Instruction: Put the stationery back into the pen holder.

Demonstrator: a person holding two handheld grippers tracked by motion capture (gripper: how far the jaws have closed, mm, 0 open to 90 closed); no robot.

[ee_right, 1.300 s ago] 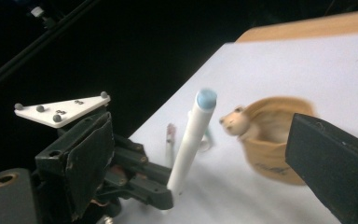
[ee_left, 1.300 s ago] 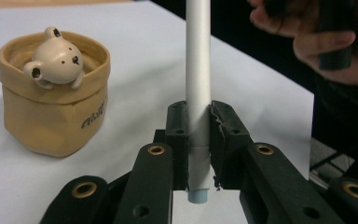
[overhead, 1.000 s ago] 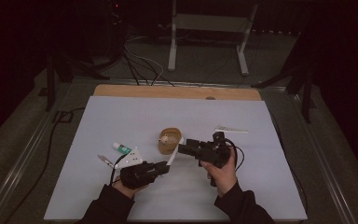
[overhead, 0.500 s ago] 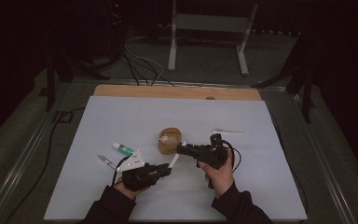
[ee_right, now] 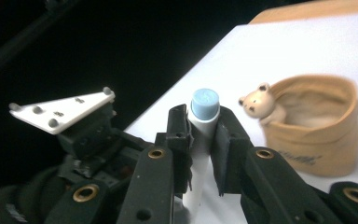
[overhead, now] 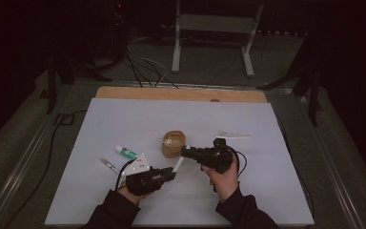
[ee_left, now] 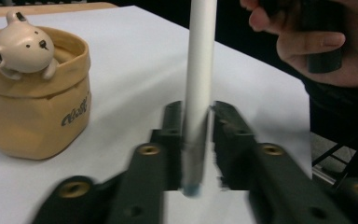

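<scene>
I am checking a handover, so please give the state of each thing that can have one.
white tube: capped, gripped at both ends.
left gripper: jaws just been opening, yet touching the white tube.
right gripper: jaws just been closing, shut on the white tube.
yellow pouch: upright, top open.
small tube: lying flat.

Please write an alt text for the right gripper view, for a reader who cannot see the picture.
The right tongs are closed on a white tube with a blue end; their jaws have just been closing. To the right, a small bear figure peeks from a tan pouch on the white table. The left tongs show at the left.
</scene>
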